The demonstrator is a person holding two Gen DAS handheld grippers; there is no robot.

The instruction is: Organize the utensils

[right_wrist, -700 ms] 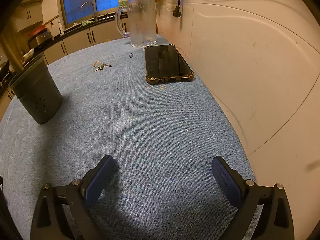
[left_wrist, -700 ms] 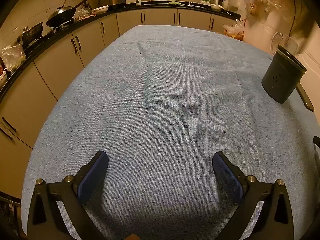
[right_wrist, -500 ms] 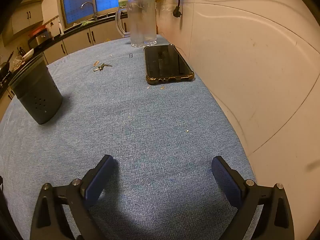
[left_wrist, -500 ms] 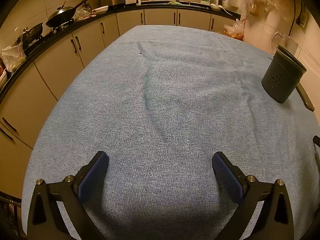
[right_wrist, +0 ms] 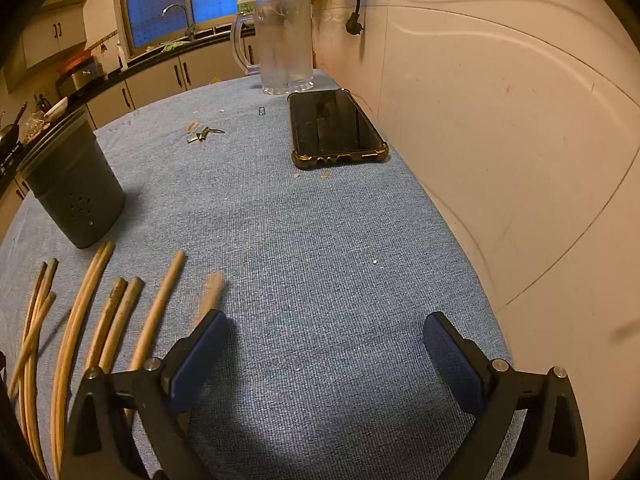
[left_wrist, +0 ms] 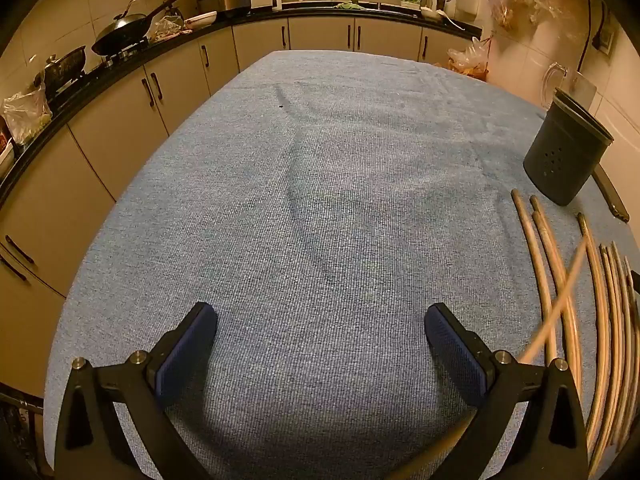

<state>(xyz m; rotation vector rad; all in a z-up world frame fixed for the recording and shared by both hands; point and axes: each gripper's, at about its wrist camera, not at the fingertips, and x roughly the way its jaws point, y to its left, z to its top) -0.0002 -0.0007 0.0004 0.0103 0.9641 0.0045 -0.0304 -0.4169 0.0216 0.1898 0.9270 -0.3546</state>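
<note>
Both the left tongs [left_wrist: 320,340] and the right tongs [right_wrist: 326,344] gape, released and empty, above the blue-clothed worktop [left_wrist: 320,200]. The chopsticks [right_wrist: 100,312] lie loose between them, near the dark holder [right_wrist: 74,192].

black phone [right_wrist: 335,126], glass pitcher [right_wrist: 285,42], keys [right_wrist: 205,134]

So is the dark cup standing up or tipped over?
Standing up. The dark cup sits on its flat base on the blue cloth, open rim on top.
</note>
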